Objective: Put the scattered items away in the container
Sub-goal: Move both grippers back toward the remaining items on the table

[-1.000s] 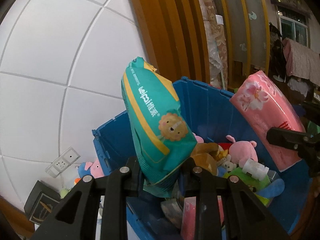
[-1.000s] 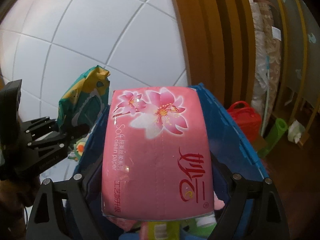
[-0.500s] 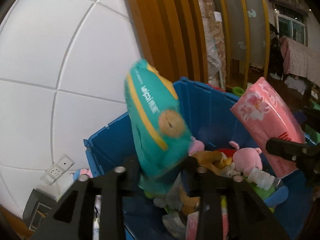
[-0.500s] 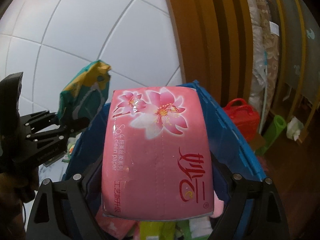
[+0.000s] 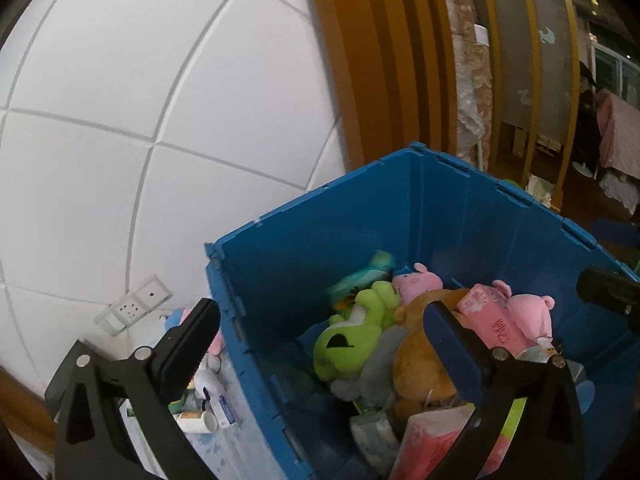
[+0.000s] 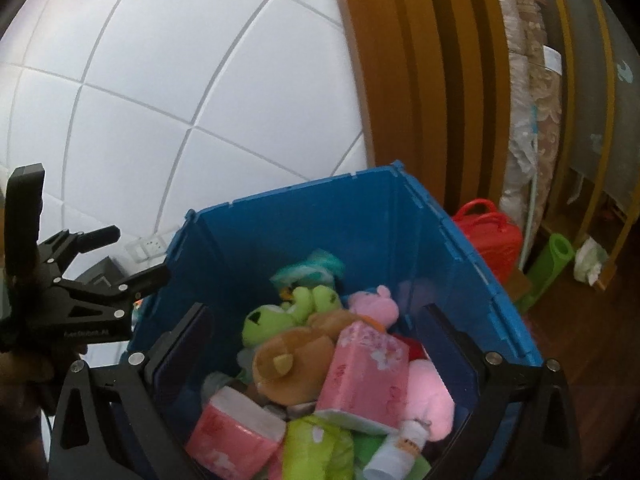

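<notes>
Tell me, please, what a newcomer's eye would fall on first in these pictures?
The big blue crate against the white tiled wall stands out first, heaped with soft toys: a bright green frog plush lies near the middle. A pink tissue pack lies on top of the pile. Both open grippers hover above it, empty: left gripper, right gripper.

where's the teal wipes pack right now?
In the blue bin: the teal wipes pack lies near the far wall, just behind the green frog plush in both wrist views.
</notes>
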Motion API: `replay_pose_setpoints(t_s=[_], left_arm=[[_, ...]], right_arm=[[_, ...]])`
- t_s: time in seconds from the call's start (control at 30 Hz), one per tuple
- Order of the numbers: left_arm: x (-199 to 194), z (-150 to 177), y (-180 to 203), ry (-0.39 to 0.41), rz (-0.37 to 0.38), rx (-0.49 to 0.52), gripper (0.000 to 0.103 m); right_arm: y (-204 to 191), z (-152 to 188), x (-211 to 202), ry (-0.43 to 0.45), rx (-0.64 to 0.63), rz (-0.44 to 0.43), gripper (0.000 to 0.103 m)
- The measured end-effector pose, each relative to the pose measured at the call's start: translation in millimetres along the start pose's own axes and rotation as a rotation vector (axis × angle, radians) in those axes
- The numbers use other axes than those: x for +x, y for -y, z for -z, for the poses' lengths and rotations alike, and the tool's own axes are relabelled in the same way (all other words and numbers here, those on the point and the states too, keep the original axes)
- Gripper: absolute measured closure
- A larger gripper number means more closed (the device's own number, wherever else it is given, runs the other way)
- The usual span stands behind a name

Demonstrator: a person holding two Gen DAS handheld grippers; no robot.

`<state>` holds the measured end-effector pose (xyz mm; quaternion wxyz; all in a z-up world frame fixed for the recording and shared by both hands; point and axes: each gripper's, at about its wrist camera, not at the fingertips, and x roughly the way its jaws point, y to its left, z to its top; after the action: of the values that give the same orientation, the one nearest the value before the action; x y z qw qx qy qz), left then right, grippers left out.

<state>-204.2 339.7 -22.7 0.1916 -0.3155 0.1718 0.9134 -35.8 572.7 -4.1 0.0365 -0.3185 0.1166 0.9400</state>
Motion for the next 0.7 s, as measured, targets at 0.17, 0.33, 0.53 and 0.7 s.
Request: replay_pose_setpoints(t_s=[0.17, 0.33, 0.53, 0.7], left_arm=[[-11, 15, -22, -0.005, -0.029, -0.043, 0.0], [-22, 42, -48, -0.019, -0.053, -0.086, 0.0], [-34, 86, -104, -0.055, -0.113, -0.195, 0.0], [-46, 126, -148, -0.088, -0.164, -0.268, 0.0]], right_arm=[[-22, 1, 2, -0.015, -0.038, -0.028, 0.0], [-50, 5, 2, -0.025, -0.077, -0.063, 0.0], [-94, 11, 6, -0.04, -0.146, -0.1, 0.0], [-139, 17, 8, -0.052, -0.201, -0.144, 0.0]])
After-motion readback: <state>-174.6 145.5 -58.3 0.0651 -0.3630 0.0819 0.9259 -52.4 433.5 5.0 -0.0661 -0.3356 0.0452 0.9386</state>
